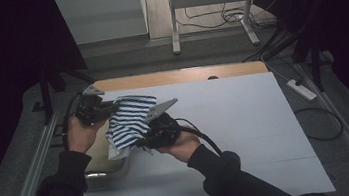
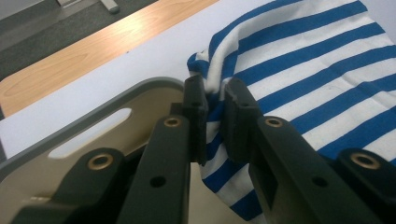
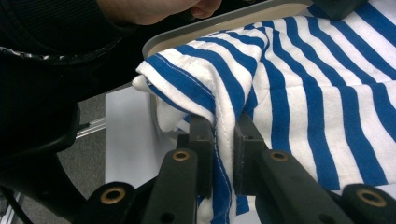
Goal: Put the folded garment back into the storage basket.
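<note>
White table (image 1: 247,134) w/ a grey-rimmed beige tray (image 1: 100,160) at its left edge. Blue-and-white striped cloth (image 1: 129,118) hangs spread between both grippers, above the tray. Cloth looks light, soft, floppy; likely sags and folds wherever unsupported, so best held at hems or corners. Left gripper (image 2: 215,112) is clamped on a bunched edge, right gripper (image 3: 224,140) clamped on a stitched hem.

Blue-and-white striped cloth (image 1: 130,119), beige tray (image 1: 100,160)
</note>
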The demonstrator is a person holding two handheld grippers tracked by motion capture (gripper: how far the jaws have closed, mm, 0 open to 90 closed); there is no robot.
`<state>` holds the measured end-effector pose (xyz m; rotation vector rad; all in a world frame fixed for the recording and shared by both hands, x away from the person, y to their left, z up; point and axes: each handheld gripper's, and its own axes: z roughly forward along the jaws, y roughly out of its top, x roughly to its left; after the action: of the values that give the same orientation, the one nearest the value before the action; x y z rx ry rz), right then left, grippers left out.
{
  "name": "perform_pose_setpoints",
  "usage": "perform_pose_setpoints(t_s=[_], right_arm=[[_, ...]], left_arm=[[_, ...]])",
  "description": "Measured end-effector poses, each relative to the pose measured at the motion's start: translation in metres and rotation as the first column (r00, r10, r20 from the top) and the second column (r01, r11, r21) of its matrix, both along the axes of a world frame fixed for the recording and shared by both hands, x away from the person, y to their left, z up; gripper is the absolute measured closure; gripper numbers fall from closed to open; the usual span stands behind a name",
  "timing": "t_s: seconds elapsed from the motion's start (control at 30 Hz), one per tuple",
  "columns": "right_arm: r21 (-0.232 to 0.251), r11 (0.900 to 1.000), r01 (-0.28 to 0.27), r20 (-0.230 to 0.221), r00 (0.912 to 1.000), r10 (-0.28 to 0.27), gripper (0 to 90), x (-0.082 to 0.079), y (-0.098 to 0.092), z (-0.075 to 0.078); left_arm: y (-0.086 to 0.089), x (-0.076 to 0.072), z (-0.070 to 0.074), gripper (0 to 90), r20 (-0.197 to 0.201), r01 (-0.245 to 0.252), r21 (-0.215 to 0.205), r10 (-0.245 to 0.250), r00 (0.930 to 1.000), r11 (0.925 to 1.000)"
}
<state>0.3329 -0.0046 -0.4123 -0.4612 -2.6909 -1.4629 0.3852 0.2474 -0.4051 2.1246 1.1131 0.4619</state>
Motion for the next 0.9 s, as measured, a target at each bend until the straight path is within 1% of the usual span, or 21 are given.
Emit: perform_pose_setpoints(t_s=[0.3,0.57,0.9], right_arm=[[0.005,1.000,-0.005,-0.008,1.0000,0.005,80.7,0.001,0.016,-0.003],[-0.004,1.000,-0.012,-0.013,0.9998,0.012,80.7,0.002,0.030,-0.008],[-0.015,1.000,-0.024,-0.013,0.9996,0.023,80.6,0.002,0.050,-0.010]], left_arm=[[0.017,-0.002,-0.004,80.7,-0.004,-0.021,-0.002,0.021,0.9998,0.9998],[0.030,-0.003,-0.007,80.7,-0.015,-0.038,0.000,0.038,0.9991,0.9993],[0.045,-0.004,-0.009,80.7,-0.023,-0.063,0.015,0.063,0.9977,0.9979]])
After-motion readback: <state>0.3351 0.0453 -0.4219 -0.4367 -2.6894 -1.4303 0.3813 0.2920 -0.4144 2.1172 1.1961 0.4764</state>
